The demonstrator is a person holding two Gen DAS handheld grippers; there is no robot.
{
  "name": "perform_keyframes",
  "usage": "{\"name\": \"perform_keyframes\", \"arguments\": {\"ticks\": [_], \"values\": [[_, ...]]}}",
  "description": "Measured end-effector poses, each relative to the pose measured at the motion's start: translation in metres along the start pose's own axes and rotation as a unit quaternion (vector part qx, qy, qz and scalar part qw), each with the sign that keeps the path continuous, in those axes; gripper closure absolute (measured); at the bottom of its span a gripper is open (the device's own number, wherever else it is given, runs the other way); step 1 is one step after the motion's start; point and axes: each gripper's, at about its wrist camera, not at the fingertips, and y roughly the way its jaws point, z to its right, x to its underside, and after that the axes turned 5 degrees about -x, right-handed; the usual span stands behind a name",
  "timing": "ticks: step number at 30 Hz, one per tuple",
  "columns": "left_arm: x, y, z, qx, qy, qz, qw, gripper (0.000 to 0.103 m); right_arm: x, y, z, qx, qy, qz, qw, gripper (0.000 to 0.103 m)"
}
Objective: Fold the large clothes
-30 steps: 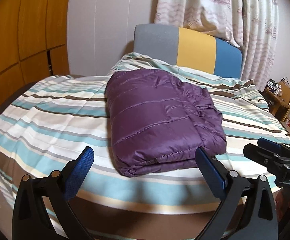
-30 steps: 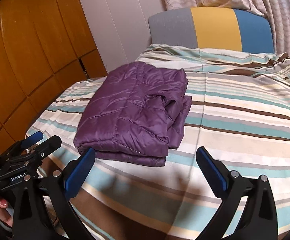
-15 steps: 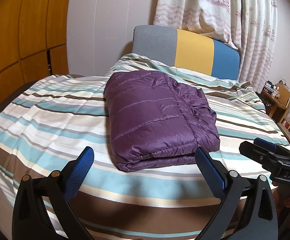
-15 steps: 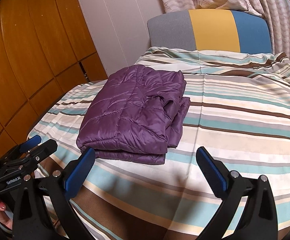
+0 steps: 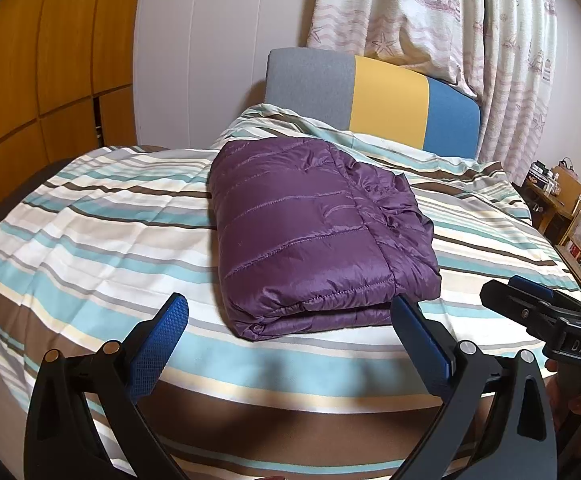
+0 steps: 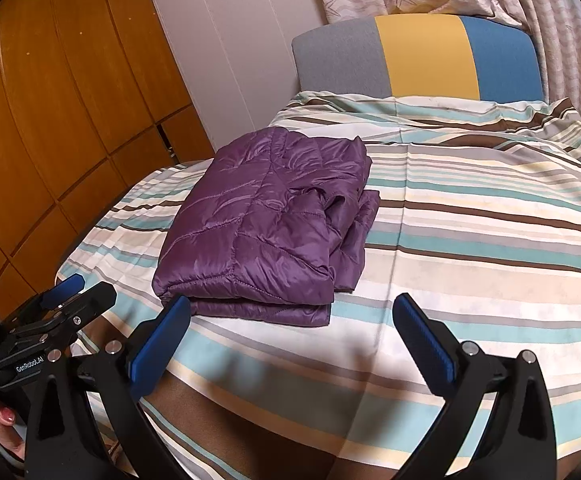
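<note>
Left wrist view | purple jacket folded, long axis toward headboard | both hand-held grippers wide, empty

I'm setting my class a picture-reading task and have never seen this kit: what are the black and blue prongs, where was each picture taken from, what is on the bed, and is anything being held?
No robot arm here. A person holds a two-finger tool in each hand, each with a camera looking along its fingers. One picture comes from the left tool, the other from the right tool; the black prongs with blue pads are their fingers. Each view also catches the other tool at its edge.

On the striped bedcover lies a purple quilted jacket, folded into a compact bundle. Behind it stands a grey, yellow and blue headboard, with patterned curtains above.

Nothing is held: both tools are open and clear of the jacket.
</note>
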Motion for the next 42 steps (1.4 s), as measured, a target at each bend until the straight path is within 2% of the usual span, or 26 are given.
{"name": "perform_keyframes", "arguments": {"ticks": [35,39,42], "values": [[0.0035,0.0045,0.003,-0.001,-0.001,-0.008,1.0,0.003,0.0041,0.0018,0.0042,0.002,0.009,-0.007,1.0,0.002],[0.0054,0.0039,0.0026,0.015,-0.007,-0.003,0.9998,0.003,0.004,0.0016,0.0039,0.002,0.011,-0.007,1.0,0.002],[0.0067,0.0023,0.0022,0.002,-0.018,0.001,0.9998,0.003,0.0041,0.0025,0.0041,0.001,0.011,-0.009,1.0,0.002]]}}
